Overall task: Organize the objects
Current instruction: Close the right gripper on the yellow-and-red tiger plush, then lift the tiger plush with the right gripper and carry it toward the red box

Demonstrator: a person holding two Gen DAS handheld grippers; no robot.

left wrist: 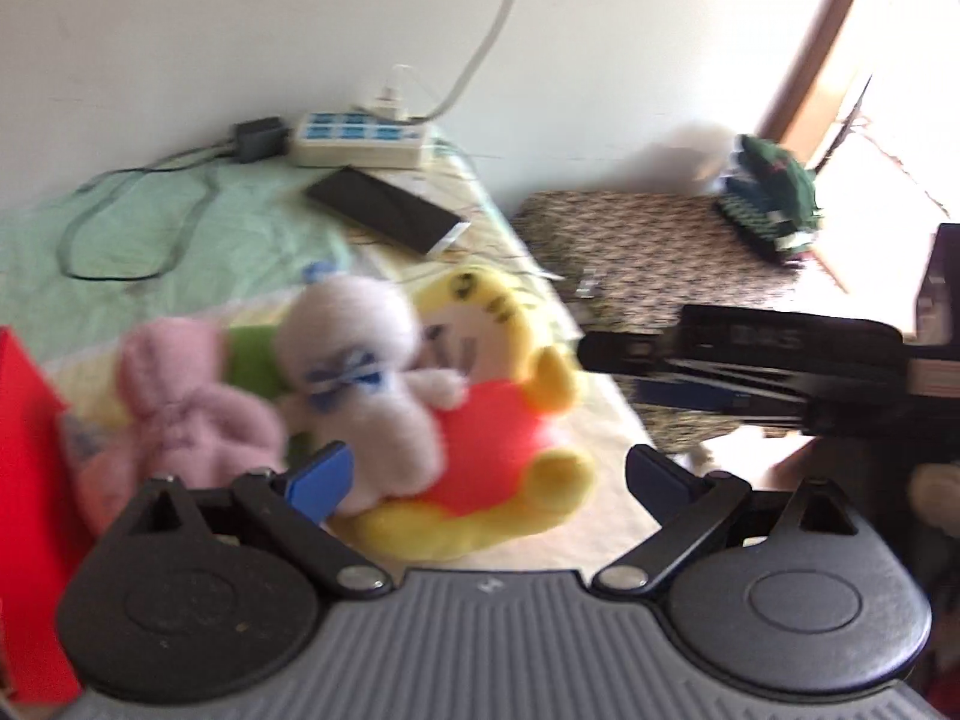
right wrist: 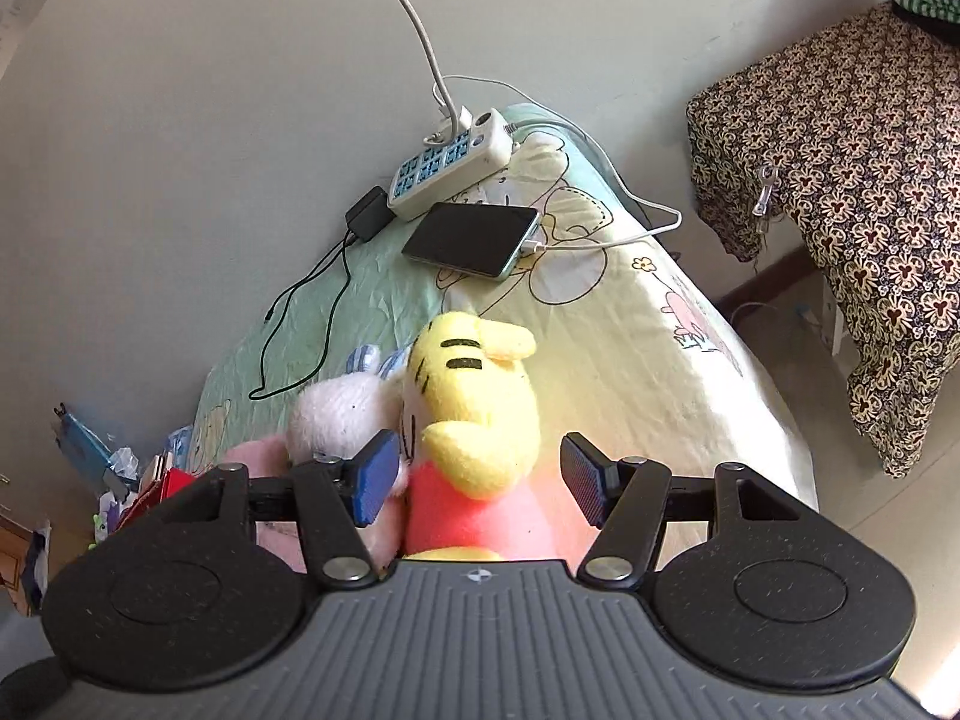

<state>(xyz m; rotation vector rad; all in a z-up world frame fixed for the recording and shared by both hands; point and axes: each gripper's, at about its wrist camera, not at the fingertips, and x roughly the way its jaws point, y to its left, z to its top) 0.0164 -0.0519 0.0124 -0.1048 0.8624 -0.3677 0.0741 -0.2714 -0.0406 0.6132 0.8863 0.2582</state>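
Step in hand, as judged: pick one plush from the cluster on the bed (right wrist: pixel 630 324).

Location of the plush: yellow tiger (right wrist: pixel 474 396) lying near the bed's right edge, red belly toward the right gripper (right wrist: pixel 477 483). White plush (left wrist: pixel 360 372) draped over the tiger's left side, touching it. Pink plush (left wrist: pixel 180 408) just beside the white one, further from the edge. Phone (right wrist: pixel 474 237) and power strip (right wrist: pixel 450 165) well apart, near the wall-side edge.

State of the right gripper: jaws spread wide, straddling the tiger's torso, nothing pinched. Left pad close against the seam between tiger and white plush; contact cannot be told.

State of the left gripper (left wrist: pixel 489 480): jaws spread, empty, low over the same cluster; view blurred.

Recommended handling:
- Centre the tiger's torso between the pads before closing.
- Keep the left pad clear of the white plush, to avoid lifting two at once.
- Close firmly; soft stuffing likely compresses and slips.
- Lift straight up, away from the cables (right wrist: pixel 300 324).
- Hold the left gripper aside, or use it to steady the white plush.
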